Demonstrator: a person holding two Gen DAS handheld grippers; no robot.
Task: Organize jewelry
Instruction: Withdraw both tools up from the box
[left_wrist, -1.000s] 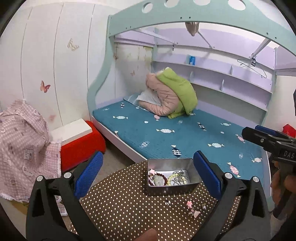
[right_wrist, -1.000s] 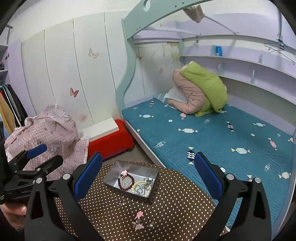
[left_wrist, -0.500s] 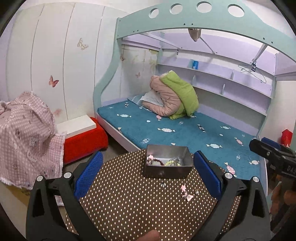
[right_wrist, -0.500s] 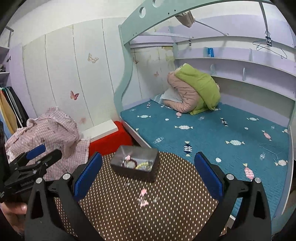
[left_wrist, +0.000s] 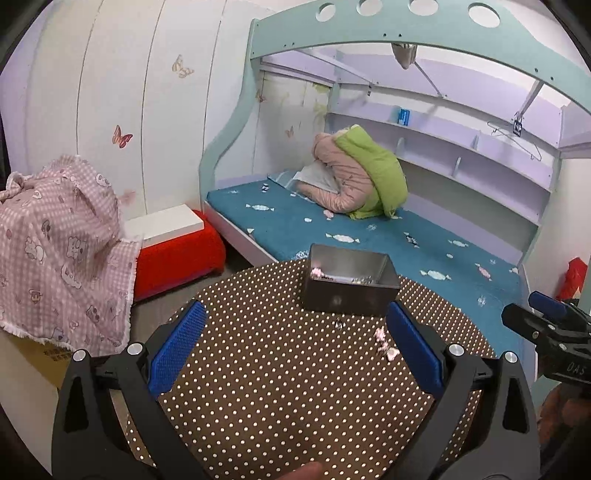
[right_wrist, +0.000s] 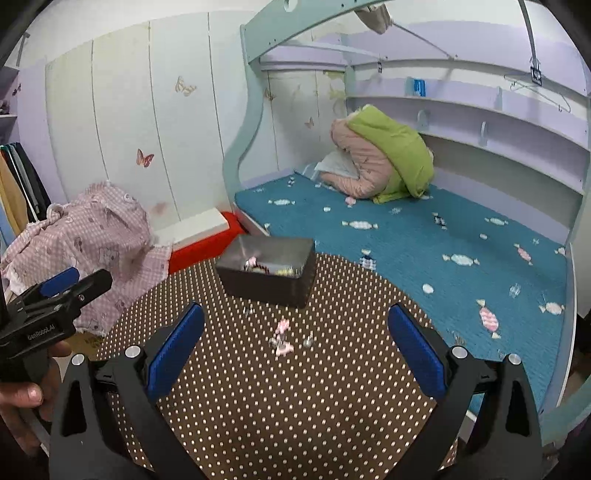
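A grey metal tin (left_wrist: 349, 286) (right_wrist: 267, 271) with beads and chains inside stands at the far side of a round table with a brown polka-dot cloth (left_wrist: 295, 387) (right_wrist: 295, 398). Small pink jewelry pieces (left_wrist: 384, 341) (right_wrist: 281, 338) and a tiny silver piece (left_wrist: 338, 324) (right_wrist: 307, 341) lie loose on the cloth in front of the tin. My left gripper (left_wrist: 295, 347) is open and empty above the near cloth. My right gripper (right_wrist: 295, 347) is open and empty too, and shows at the right edge of the left wrist view (left_wrist: 546, 325).
A bed with a teal mattress (left_wrist: 406, 236) and a pink and green bundle (left_wrist: 362, 177) lies behind the table. A red box with a white lid (left_wrist: 173, 240) and a pink checked cloth (left_wrist: 55, 240) stand at the left.
Both grippers have dropped lower and pulled back from the table, so the tin is seen more from the side. Both stay open and empty.
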